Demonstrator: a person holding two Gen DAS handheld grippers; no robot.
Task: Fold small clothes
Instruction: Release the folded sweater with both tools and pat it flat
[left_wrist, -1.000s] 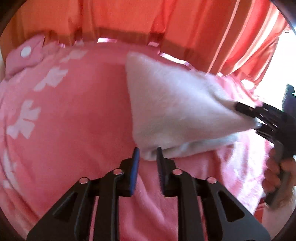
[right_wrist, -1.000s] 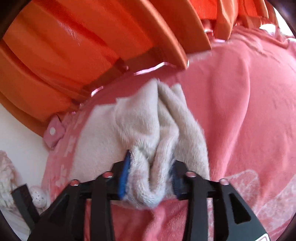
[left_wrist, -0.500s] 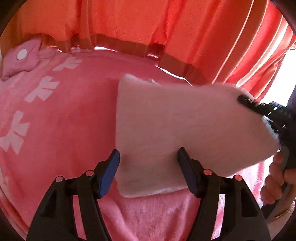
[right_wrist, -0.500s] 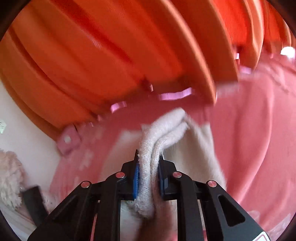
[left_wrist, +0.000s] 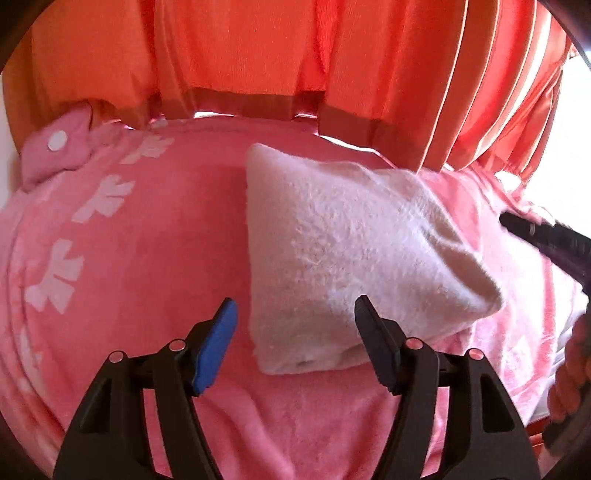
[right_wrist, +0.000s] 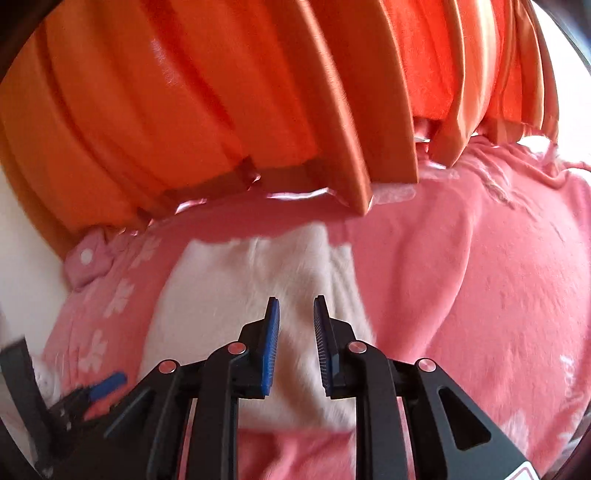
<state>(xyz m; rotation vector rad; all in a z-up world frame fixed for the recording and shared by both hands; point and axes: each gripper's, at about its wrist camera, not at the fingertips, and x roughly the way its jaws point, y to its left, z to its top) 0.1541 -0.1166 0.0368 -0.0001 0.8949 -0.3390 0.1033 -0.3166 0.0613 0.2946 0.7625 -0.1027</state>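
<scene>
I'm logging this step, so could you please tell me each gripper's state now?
Left gripper: open, holding nothing.
Right gripper: open, fingers apart, holding nothing.

White fluffy cloth (left_wrist: 343, 254). Pink blanket (left_wrist: 147, 266), white bow motifs. Orange curtain (left_wrist: 258, 51), darker hem band. Black tools, blue pads (left_wrist: 216, 347).

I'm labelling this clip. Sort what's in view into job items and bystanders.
Job: white fleece garment, folded on the pink blanket; left gripper and right gripper, both open.

Bystanders: orange curtain, pink spotted cloth.
</scene>
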